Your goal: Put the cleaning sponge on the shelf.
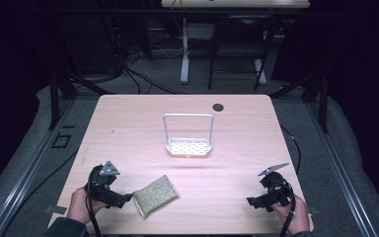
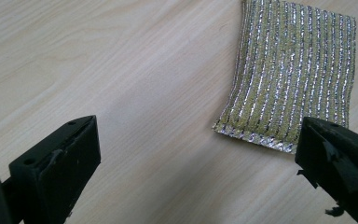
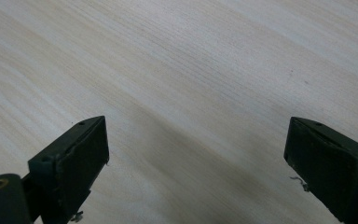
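The table before you is the largest element: a rounded-corner rectangle of pale wood-grain laminate, its fine grain visible as diagonal streaks in both gripper views. Near its far edge sits a small dark round cable hole.

At the centre of the table stands the white rack: a shallow, perforated tray of rounded outline with a thin wire hoop rising upright from its two ends. It lies well apart from both of your grippers, with bare tabletop between it and them.

Nearer to you, toward the left front of the table, lies the scouring pad, flat on the wood and turned at an angle to the table edge. It is a soft rectangle of yellow-green weave crossed by parallel silvery metallic threads, with a seamed hem along its short edge. Nothing rests on it or blocks the way to it.

Your left gripper sits just beside the pad's near-left corner. In the left gripper view its two black, blocky jaws stand wide apart; the hem of the pad lies close to one jaw, and neither jaw presses on it, so the tongs are released and empty.

Your right gripper rests at the right front of the table, well apart from the pad. Its jaws likewise stand spread wide over bare wood, released, grasping nothing.
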Demonstrator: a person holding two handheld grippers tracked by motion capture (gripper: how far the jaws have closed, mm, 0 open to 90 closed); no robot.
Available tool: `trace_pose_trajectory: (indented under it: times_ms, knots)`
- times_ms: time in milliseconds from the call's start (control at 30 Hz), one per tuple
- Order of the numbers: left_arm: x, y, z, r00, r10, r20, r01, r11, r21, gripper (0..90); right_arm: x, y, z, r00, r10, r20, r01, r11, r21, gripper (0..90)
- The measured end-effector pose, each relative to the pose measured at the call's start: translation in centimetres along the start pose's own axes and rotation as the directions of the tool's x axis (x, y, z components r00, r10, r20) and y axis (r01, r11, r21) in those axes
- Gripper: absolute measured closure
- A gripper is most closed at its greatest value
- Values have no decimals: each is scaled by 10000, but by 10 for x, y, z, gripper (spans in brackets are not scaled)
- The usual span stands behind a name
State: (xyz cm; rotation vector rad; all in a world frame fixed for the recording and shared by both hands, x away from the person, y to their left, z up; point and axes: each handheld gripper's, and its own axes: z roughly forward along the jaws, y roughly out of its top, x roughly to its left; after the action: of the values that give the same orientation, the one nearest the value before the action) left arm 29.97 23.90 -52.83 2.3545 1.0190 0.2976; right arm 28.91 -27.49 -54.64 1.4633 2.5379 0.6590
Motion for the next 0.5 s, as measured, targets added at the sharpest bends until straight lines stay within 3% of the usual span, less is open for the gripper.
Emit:
trace_pose_trajectory:
  times_ms: [300, 333, 500]
  knots:
    - [-4, 2, -3, 10000, -30, -2, 30, 10000, -45, 1, 2, 1, 0, 9998, 103, -175, -102, 9999, 42, 61]
    - [-6, 4, -6, 9999, 119, -4, -119, 9998, -141, 1, 5, 1, 0, 9999, 42, -112, -42, 10000, -19, 61]
    - [-7, 8, -8, 9999, 88, 148, -85, 9997, -228, 1, 5, 1, -2, 10000, -93, 24, 93, 10000, -32, 62]
